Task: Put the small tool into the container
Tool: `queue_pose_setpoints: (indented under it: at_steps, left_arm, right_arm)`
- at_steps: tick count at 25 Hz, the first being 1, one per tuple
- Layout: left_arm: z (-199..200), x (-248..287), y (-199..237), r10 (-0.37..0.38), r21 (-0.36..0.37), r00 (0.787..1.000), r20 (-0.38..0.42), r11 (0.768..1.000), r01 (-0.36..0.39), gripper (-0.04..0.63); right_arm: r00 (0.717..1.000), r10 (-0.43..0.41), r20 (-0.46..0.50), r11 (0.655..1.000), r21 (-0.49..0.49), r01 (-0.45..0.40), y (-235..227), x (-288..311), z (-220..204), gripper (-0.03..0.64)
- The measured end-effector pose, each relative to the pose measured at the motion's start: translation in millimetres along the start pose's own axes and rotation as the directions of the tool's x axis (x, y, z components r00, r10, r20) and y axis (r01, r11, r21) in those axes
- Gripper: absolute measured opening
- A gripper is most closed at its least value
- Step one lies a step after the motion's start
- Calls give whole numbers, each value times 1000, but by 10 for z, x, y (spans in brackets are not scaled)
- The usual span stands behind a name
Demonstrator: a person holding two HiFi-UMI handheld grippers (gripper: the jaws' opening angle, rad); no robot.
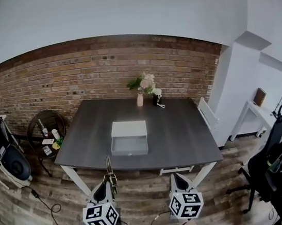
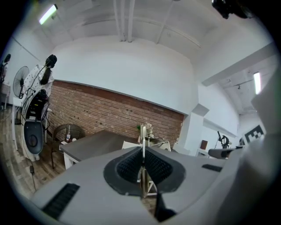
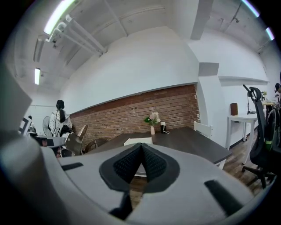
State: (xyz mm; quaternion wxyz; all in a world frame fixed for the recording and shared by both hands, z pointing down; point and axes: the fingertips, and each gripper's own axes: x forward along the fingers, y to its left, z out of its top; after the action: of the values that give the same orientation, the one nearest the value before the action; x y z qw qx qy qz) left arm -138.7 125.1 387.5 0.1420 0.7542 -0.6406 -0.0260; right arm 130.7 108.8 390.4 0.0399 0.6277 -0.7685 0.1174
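Pinching small tool (image 1: 108, 166), left hand-held gripper (image 2: 143, 166) faces container (image 1: 129, 147), vase (image 1: 140, 100); right hand-held gripper (image 3: 141, 150) clenched.

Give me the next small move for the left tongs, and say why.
Probably carry the left tongs forward toward the white container on the table. They are shut on the small tool, and the head view shows them short of the table's near edge, too far back to drop the tool in.
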Motion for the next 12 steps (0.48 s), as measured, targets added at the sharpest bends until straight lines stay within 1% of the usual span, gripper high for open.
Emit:
queue_pose_setpoints:
  at_steps: [7, 12]
  left_arm:
    - [-71, 358, -92, -2, -20, 1000, -20, 1000, 2, 15]
    - [-83, 560, -44, 0, -10, 999, -41, 1000, 0, 15]
  right_arm:
    - [1000, -18, -15, 1000, 24, 18, -280, 300, -31, 2]
    - [999, -34, -34, 998, 43, 35, -354, 475, -86, 2]
